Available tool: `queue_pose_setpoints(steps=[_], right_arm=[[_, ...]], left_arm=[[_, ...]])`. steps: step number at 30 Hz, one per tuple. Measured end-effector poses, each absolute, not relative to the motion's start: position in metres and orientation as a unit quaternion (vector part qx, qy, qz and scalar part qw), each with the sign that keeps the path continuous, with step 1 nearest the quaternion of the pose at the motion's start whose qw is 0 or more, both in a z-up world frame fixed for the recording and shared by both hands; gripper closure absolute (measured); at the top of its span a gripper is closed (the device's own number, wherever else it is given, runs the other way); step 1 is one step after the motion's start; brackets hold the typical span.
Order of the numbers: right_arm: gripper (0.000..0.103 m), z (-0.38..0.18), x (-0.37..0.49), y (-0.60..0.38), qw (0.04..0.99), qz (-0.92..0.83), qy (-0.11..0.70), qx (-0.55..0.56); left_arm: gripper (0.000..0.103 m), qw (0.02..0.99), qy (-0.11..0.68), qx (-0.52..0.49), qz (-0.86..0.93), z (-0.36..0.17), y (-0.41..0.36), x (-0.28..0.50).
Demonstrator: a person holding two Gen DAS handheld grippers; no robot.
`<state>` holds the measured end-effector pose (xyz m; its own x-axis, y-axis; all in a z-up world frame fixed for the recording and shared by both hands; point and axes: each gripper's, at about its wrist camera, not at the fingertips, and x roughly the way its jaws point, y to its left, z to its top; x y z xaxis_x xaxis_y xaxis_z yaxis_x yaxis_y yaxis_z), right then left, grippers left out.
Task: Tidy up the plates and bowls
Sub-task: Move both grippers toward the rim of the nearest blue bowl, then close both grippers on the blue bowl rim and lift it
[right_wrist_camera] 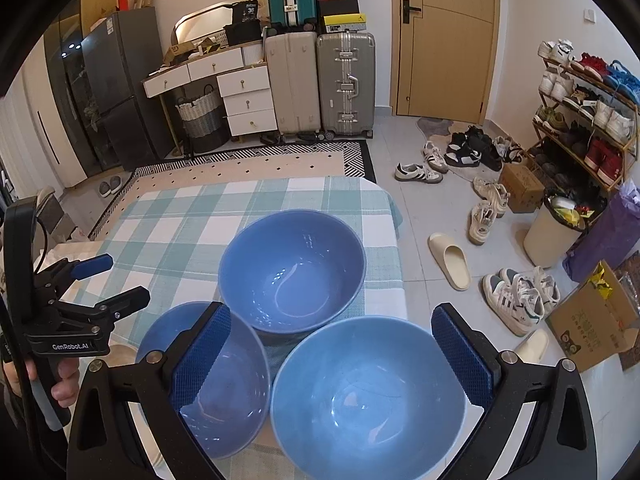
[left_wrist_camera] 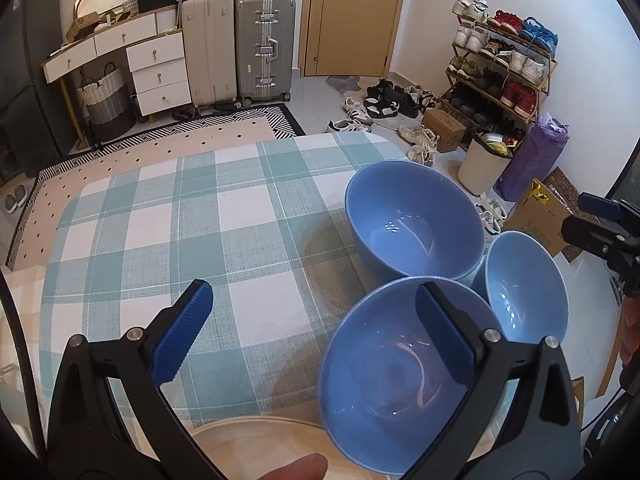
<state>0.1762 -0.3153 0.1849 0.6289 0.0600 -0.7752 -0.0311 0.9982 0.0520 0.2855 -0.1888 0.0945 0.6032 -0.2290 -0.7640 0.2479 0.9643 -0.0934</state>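
The left gripper [left_wrist_camera: 314, 334], black-framed with blue textured pads, has its jaws spread wide and nothing between them. A fingertip [left_wrist_camera: 298, 468] of the holding hand shows at the bottom edge of the left wrist view. In the right wrist view the same gripper sits at the left, gripped by the person's left hand [right_wrist_camera: 66, 380] on its handle. The right gripper [right_wrist_camera: 332, 354], of the same black and blue build, is likewise spread wide and holds nothing.
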Motion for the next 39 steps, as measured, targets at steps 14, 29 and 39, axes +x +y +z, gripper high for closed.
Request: queue_pose_setpoints(steps=[14, 29, 39], right_arm=[[0.001, 0.160, 0.211, -0.332, 0.890, 0.018, 0.454, 0.031], [0.001, 0.131, 0.244, -0.345, 0.877, 0.017, 0.479, 0.042], [0.001, 0.110, 0.261, -0.350, 0.867, 0.020, 0.495, 0.047]], left_arm=[[0.002, 0.886, 0.443, 0.021, -0.131, 0.081, -0.210, 0.329], [0.002, 0.874, 0.468, 0.033, -0.126, 0.054, -0.230, 0.369], [0.002, 0.865, 0.485, 0.040, -0.120, 0.034, -0.237, 0.389]])
